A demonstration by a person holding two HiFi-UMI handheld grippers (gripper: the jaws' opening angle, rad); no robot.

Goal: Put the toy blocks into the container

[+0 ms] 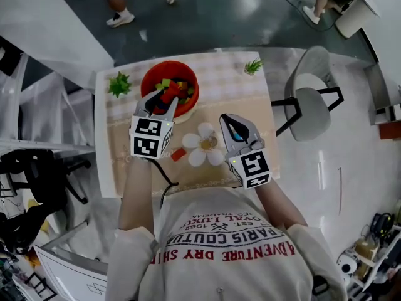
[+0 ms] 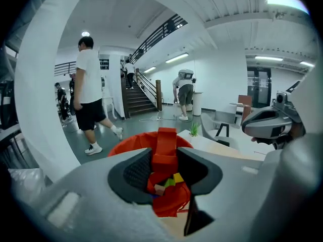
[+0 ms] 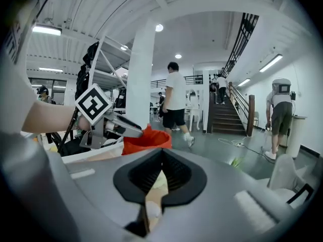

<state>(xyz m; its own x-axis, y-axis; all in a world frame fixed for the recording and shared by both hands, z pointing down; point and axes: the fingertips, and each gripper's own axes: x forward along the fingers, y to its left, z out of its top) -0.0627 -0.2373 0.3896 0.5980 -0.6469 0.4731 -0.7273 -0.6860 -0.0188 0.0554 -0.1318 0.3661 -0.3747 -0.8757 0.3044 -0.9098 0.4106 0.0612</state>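
Note:
The container is a red bowl (image 1: 187,71) at the table's far side, with several coloured toy blocks (image 1: 177,86) inside. My left gripper (image 1: 161,103) hangs over the bowl's near rim, shut on a red block (image 2: 165,141) that stands upright between its jaws. In the left gripper view the bowl's rim (image 2: 127,145) and the blocks within (image 2: 172,181) show just beyond the jaws. Another red block (image 1: 178,155) lies on the table beside a white flower-shaped piece (image 1: 204,144). My right gripper (image 1: 234,125) hovers right of the flower, shut and empty, and faces the bowl (image 3: 149,141).
Two small green plants (image 1: 119,84) (image 1: 253,66) stand at the table's far corners. A grey chair (image 1: 311,100) sits to the table's right, white shelving (image 1: 25,105) to its left. People walk on the floor beyond the table.

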